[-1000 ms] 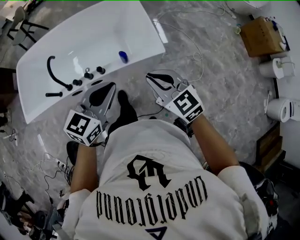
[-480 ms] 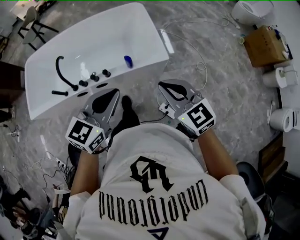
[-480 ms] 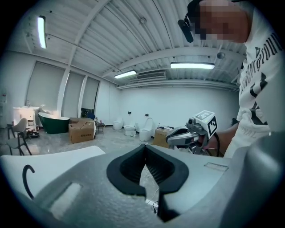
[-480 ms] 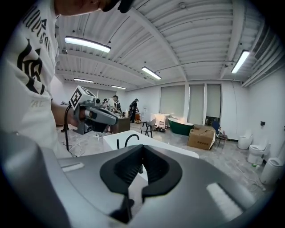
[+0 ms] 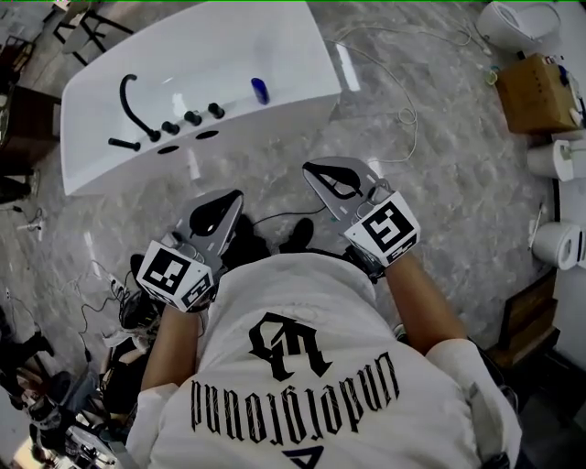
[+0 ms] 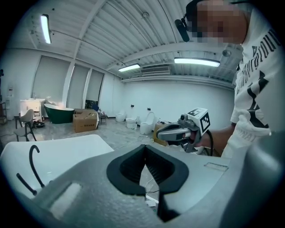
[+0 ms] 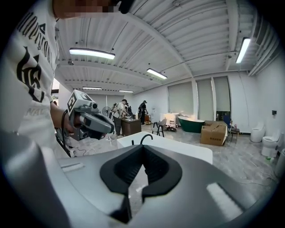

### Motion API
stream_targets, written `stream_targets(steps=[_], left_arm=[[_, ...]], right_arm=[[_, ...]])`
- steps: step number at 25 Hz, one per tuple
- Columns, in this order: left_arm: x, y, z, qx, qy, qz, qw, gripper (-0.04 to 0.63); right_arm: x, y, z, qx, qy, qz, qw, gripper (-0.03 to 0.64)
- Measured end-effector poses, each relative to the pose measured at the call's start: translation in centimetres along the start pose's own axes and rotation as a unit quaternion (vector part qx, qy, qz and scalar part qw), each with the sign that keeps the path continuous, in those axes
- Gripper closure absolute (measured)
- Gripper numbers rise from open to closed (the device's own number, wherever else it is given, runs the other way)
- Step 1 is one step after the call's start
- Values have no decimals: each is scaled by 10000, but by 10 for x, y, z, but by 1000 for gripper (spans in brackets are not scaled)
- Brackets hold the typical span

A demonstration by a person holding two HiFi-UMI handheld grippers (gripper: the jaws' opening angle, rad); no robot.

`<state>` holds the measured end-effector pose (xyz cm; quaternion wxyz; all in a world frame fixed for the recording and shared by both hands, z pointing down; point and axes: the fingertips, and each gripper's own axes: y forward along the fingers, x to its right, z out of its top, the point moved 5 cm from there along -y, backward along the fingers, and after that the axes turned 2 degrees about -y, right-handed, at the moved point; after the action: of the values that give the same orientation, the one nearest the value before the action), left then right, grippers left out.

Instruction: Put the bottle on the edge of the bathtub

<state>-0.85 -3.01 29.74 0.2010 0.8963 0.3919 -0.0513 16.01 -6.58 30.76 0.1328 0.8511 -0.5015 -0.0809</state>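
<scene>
The white bathtub (image 5: 229, 55) lies at the top left of the head view, with a black spout (image 5: 131, 108) and knobs on its near rim. A small blue bottle (image 5: 260, 90) stands on that rim, right of the knobs. Both grippers are held over the marble floor, well short of the tub. My left gripper (image 5: 229, 198) is shut with nothing in it, and so is my right gripper (image 5: 317, 170). The left gripper view shows its tips (image 6: 144, 149) meeting, with the tub (image 6: 58, 151) beyond. The right gripper view shows its tips (image 7: 143, 149) meeting before the tub (image 7: 178, 147).
Cables (image 5: 403, 110) trail over the floor right of the tub and by the person's feet (image 5: 298, 234). A cardboard box (image 5: 540, 92) and toilets (image 5: 513, 20) stand at the right. A green tub (image 6: 58, 112) and people (image 7: 122, 113) are far off.
Both grippers and the person have backed away from the bathtub, which now sits higher and farther in the head view. The bottle stays on the rim.
</scene>
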Motion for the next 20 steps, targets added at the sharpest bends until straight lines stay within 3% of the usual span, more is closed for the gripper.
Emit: stream_targets(steps=[11,20], left_arm=[[28,-62,-26,3,76,13,10000,589],[71,-171,-81,159,171,-60,9997,589]], right_arm=[[-70,-13,8,62,-32,22,10000,615],[-185,-39,-6,-28,-88,-272,9996,616]])
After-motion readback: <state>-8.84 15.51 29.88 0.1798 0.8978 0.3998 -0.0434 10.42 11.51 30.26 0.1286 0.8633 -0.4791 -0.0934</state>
